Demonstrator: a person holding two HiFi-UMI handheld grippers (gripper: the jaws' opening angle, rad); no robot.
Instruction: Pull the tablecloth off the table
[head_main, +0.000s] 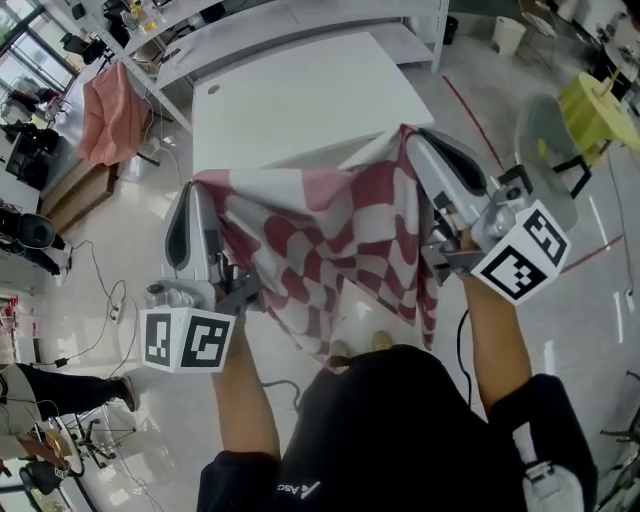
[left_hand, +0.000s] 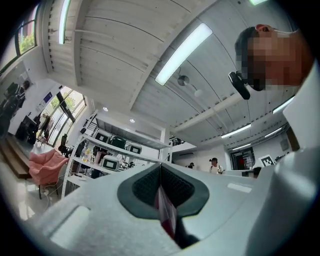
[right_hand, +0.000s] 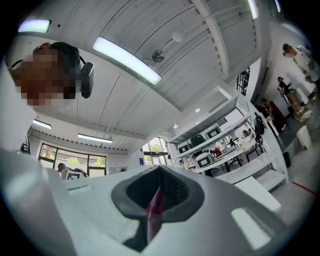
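Observation:
The red-and-white checked tablecloth hangs off the near edge of the white table, stretched between both grippers and drooping toward the person's feet. My left gripper is shut on the tablecloth's left corner, and a strip of the tablecloth shows pinched between its jaws. My right gripper is shut on the right corner, with a sliver of the tablecloth caught between the dark pads. Both gripper views tilt up toward the ceiling.
A pink cloth hangs on a chair at the left. Shelving stands behind the table. A yellow-green stool and a round grey seat stand on the right. Cables trail over the floor at left.

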